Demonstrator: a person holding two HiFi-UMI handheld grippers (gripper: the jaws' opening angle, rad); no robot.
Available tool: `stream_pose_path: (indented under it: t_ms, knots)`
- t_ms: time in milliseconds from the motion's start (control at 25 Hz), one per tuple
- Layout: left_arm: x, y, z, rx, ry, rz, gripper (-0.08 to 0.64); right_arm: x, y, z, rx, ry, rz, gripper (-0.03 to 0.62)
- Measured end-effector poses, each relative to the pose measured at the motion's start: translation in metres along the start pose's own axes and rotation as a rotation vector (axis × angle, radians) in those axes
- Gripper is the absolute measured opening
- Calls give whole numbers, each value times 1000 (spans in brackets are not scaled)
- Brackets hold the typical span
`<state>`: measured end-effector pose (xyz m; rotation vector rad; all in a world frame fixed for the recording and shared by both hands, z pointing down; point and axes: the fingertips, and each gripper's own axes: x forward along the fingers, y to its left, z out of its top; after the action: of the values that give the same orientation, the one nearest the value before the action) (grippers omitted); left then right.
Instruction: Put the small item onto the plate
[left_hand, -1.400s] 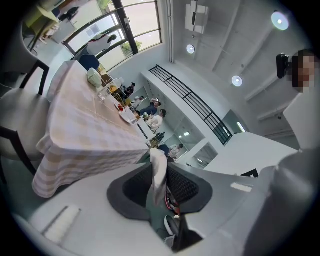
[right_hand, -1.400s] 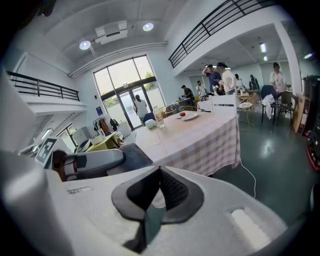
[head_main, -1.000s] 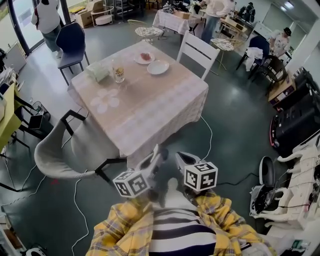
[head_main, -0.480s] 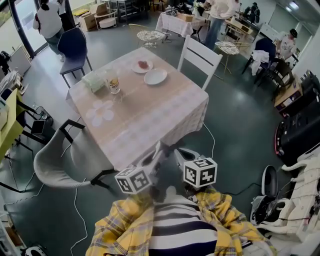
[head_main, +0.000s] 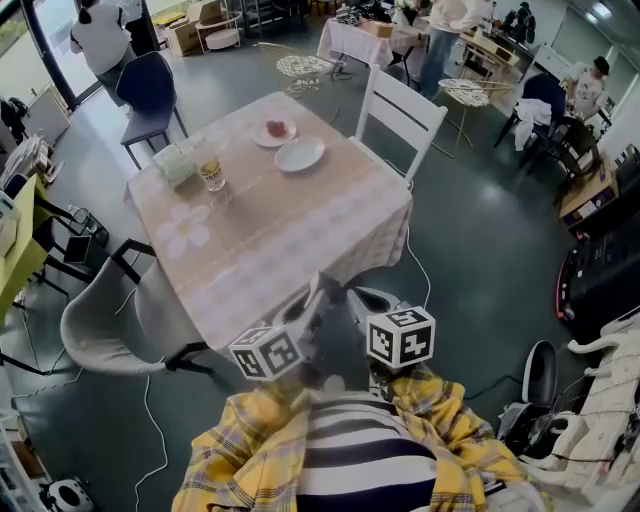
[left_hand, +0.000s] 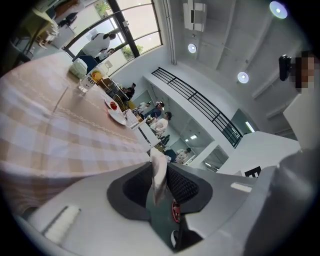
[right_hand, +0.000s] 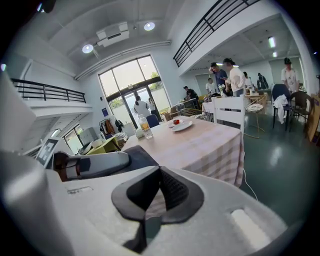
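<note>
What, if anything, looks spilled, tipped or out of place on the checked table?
Nothing stands out. The small plate holding the red item and the bare plate beside it lie flat. The glass stands upright next to the pale green container, and no spill shows on the tablecloth.

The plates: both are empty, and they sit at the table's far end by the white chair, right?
Not both: the farther plate holds a small red item; only the nearer plate is empty. Both do sit by the white chair, in the head view.
</note>
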<state>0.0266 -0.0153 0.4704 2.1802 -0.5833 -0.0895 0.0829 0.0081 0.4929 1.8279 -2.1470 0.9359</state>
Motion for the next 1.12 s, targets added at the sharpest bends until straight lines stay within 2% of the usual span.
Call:
stream_pose_path:
  t_ms: [320, 560, 1120]
  knots:
    - [30, -1, 10, 11, 13, 15, 86, 10, -30, 18, 33, -10, 1, 2]
    - [60, 13, 29, -7, 13, 9, 86, 32, -41, 37, 14, 3, -1, 2]
    - [117, 51, 87, -33, 29, -4, 86, 99, -62, 93, -2, 27, -20, 2]
